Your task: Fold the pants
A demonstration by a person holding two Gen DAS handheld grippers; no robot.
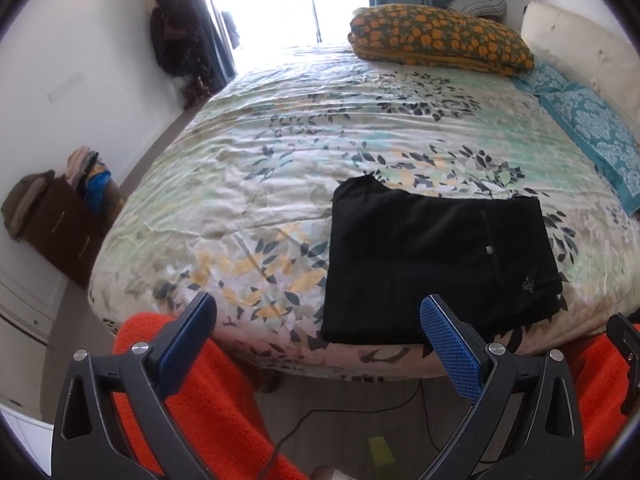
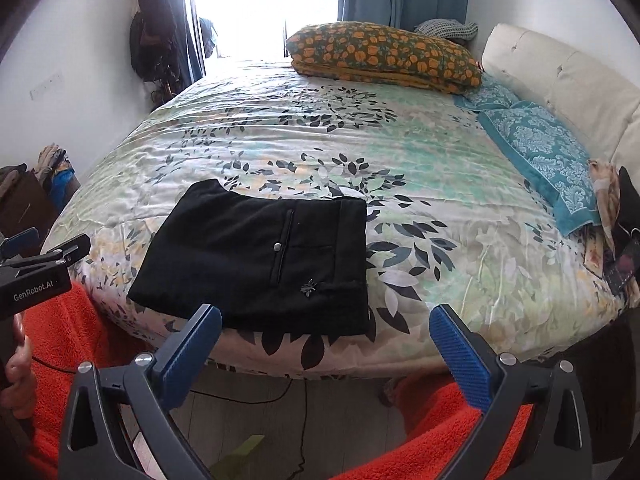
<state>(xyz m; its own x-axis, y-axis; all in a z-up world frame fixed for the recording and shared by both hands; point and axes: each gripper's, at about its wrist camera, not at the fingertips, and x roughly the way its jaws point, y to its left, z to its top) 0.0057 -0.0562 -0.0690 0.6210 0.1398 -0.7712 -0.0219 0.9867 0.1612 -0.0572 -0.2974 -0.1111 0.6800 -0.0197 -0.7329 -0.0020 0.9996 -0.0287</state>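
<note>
Black pants [image 1: 436, 260] lie folded into a compact rectangle on the floral bedspread [image 1: 280, 152], near the bed's front edge; they also show in the right wrist view [image 2: 260, 256], with a pocket button and a small emblem facing up. My left gripper [image 1: 320, 320] is open and empty, held back off the bed edge, below and left of the pants. My right gripper [image 2: 326, 326] is open and empty, held off the bed edge just in front of the pants. The left gripper's body [image 2: 36, 268] shows at the left of the right wrist view.
An orange-flowered folded blanket [image 2: 384, 56] and teal pillows [image 2: 536, 148] lie at the bed's far right by a cream headboard [image 2: 560, 80]. A brown dresser [image 1: 60, 224] with clothes stands left. Cables [image 2: 296, 420] run on the floor. My orange-clad legs [image 1: 192, 380] are below.
</note>
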